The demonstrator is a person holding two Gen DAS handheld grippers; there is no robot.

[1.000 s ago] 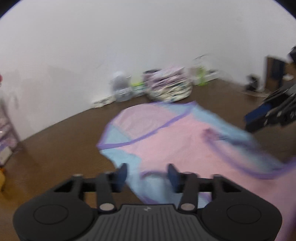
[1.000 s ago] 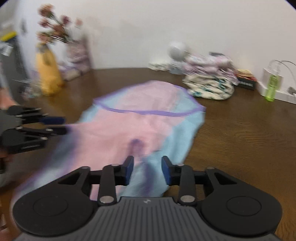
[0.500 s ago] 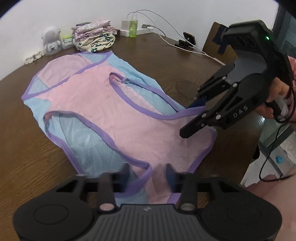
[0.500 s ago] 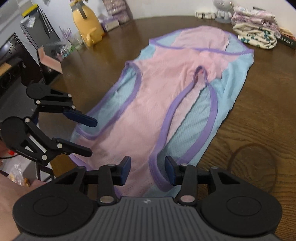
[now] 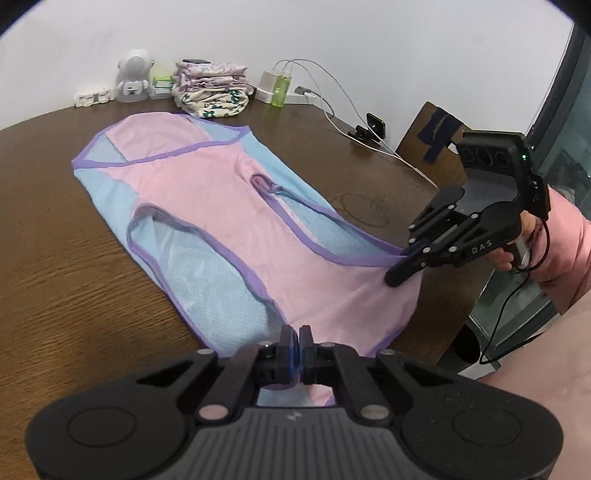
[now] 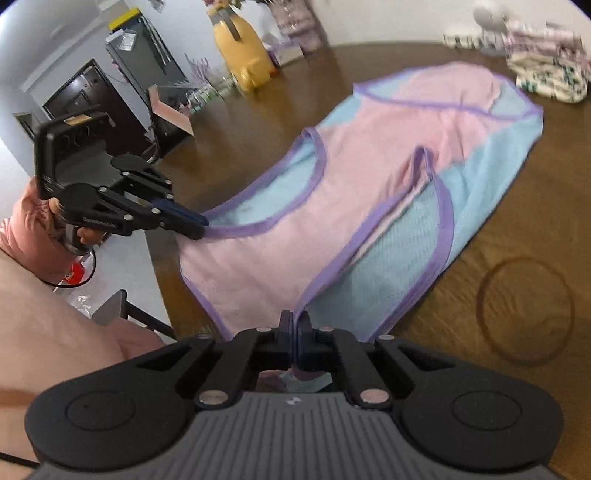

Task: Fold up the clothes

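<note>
On right gripper (image 5: 400,267), "DAS" lettering

A lived-in home, by every sign; a round brown wooden counter (image 5: 66,258) sits against a plain white wall (image 5: 332,33); at the counter's wall side lie a pile of folded patterned laundry (image 5: 210,88), a small white robot-shaped toy (image 5: 133,79), a green bottle (image 5: 280,88) and a white charger with trailing cables (image 5: 325,99); a wooden chair (image 5: 432,147) stands at the counter's edge; beyond the counter's far side, in the right wrist view, a yellow jug (image 6: 242,55), a dark door (image 6: 96,107) and a tall grey fridge-like cabinet (image 6: 147,62).
</note>
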